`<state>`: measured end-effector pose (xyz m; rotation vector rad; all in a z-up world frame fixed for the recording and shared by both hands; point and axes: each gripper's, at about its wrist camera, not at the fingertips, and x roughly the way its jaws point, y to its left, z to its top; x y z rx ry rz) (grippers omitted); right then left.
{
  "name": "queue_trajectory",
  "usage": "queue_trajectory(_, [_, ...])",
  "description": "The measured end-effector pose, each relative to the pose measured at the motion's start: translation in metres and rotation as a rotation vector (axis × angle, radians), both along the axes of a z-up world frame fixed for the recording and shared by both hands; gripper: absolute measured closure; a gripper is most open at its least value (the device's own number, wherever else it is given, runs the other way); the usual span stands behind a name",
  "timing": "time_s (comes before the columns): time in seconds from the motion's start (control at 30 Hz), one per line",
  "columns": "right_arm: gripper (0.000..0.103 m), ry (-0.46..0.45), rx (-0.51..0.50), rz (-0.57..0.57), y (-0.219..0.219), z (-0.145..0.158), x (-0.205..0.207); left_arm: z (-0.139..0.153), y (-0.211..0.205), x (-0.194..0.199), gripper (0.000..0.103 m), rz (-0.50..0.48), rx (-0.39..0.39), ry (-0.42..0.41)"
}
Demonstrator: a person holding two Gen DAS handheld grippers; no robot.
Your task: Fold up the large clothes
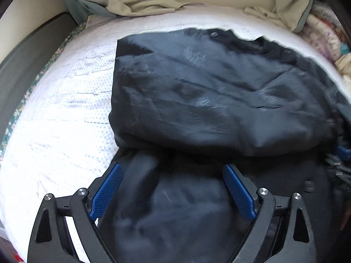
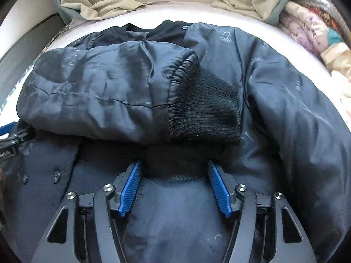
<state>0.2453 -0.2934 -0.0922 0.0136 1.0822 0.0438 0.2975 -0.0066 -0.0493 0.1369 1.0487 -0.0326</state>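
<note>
A: Where is there room?
B: On the white bed (image 1: 65, 109), left of the jacket (image 1: 208, 87).
A: What blocks the way?
B: Crumpled tan cloth (image 2: 109, 8) at the far edge, and piled blankets (image 2: 311, 28) on the right.

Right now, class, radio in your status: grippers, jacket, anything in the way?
Left gripper open over jacket, nothing held. Right gripper open, nothing gripped. One sleeve folded across the body, knit cuff on top. Nothing blocking on the white cover.

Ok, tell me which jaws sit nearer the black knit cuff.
Right. The right gripper hovers just below the knit cuff; the left gripper is off toward the sleeve's shoulder end.
</note>
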Motion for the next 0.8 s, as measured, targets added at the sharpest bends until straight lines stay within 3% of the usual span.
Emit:
queue_trajectory(0.1, [0.03,-0.009,0.008,0.003,0.002,-0.002,0.002,0.03,-0.002,-0.024,0.008,-0.031,-0.058,-0.04])
queue_trajectory(0.3, [0.021,-0.022,-0.005,0.006,0.007,-0.004,0.005,0.065,-0.003,-0.076,0.0,-0.04,-0.061,-0.142])
queue_trajectory(0.4, [0.021,-0.022,-0.003,0.005,0.008,-0.005,0.005,0.051,0.002,-0.082,0.0,-0.026,-0.067,-0.12])
queue_trajectory(0.53, [0.02,-0.019,-0.007,-0.001,0.008,-0.004,0.006,0.008,0.006,-0.065,0.0,0.006,-0.037,0.021])
queue_trajectory(0.63, [0.02,0.01,0.01,-0.002,0.007,0.001,0.008,-0.01,0.003,-0.056,0.0,0.016,-0.028,0.064])
queue_trajectory(0.8, [0.021,0.029,0.143,0.009,-0.002,0.035,0.006,-0.022,-0.001,-0.049,0.0,0.027,-0.042,0.081])
